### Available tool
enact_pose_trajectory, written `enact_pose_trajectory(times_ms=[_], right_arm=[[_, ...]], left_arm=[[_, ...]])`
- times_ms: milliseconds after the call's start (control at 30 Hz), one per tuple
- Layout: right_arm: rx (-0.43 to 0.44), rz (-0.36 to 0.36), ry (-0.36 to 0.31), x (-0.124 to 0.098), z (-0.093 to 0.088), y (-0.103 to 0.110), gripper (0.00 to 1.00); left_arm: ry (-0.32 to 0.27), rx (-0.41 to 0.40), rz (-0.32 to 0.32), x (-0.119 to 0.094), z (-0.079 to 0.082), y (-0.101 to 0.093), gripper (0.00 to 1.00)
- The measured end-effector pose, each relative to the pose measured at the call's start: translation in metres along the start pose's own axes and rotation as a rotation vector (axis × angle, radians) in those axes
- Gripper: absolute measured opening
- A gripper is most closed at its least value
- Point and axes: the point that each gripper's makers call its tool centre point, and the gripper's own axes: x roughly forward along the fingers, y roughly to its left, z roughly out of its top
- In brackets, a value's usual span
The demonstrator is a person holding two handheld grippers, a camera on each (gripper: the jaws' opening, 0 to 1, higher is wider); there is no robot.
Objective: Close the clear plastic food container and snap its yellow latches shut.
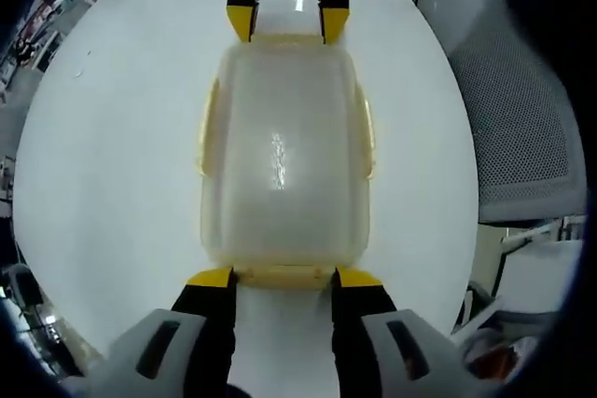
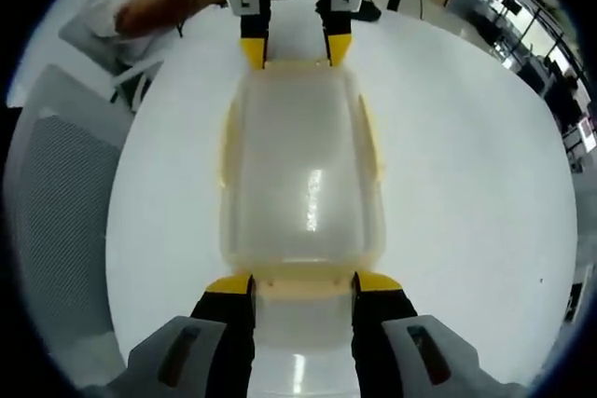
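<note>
A clear plastic food container (image 1: 280,156) (image 2: 303,165) lies on the white round table with its lid on. Thin yellow latches run along its long sides (image 1: 207,128) (image 2: 373,137), and a yellow latch (image 1: 284,277) sits at the near end in each view. My left gripper (image 1: 284,279) is open, its yellow fingertips (image 1: 213,277) on either side of that end latch. At the opposite end my right gripper (image 2: 303,283) is open in the same way. Each gripper shows at the top of the other's view: the right (image 1: 287,25), the left (image 2: 296,51). I cannot tell whether the latches are snapped down.
The white table (image 1: 112,156) spreads wide on both sides of the container. A grey mesh chair (image 1: 522,128) (image 2: 56,184) stands at the table's edge. A person's arm (image 2: 149,2) rests beyond the far edge.
</note>
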Motion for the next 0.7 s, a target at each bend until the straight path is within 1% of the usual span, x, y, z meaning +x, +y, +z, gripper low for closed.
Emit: enact_pose_trajectory(times_ms=[100,167,200,267,367,400,467,533,700], right_arm=[[-0.002,0.002,-0.005,0.0005,0.0007,0.0000,0.39],[-0.002,0.000,0.004,0.0011,0.0011,0.0006,0.39],[-0.007,-0.001,0.014,0.0014,0.0013,0.0006,0.39],[-0.008,0.005,0.009,0.0002,0.0007,0.0002,0.39],[-0.003,0.007,-0.032,-0.0007,0.0002,-0.0023,0.39],[-0.007,0.006,-0.028,-0.0006,0.0004,-0.0013,0.39],[-0.012,-0.002,-0.014,-0.0003,0.0018,0.0003,0.39],[-0.017,-0.009,-0.010,-0.0007,0.0018,0.0002,0.39],[-0.006,-0.013,0.000,-0.0019,0.0003,0.0023,0.39]], left_arm=[[0.012,-0.003,-0.001,0.0007,-0.0008,-0.0001,0.39],[0.010,0.000,-0.003,0.0008,-0.0010,-0.0002,0.39],[0.007,0.020,-0.004,0.0003,-0.0011,-0.0008,0.39],[-0.011,0.016,-0.001,0.0001,-0.0027,-0.0010,0.39],[-0.052,-0.006,0.007,-0.0012,-0.0029,-0.0007,0.39],[-0.051,-0.015,0.007,-0.0011,-0.0019,-0.0014,0.39],[-0.032,0.003,0.006,-0.0010,-0.0004,-0.0022,0.39],[-0.028,0.004,0.004,-0.0009,-0.0009,-0.0018,0.39],[-0.045,0.012,0.003,-0.0020,0.0003,-0.0019,0.39]])
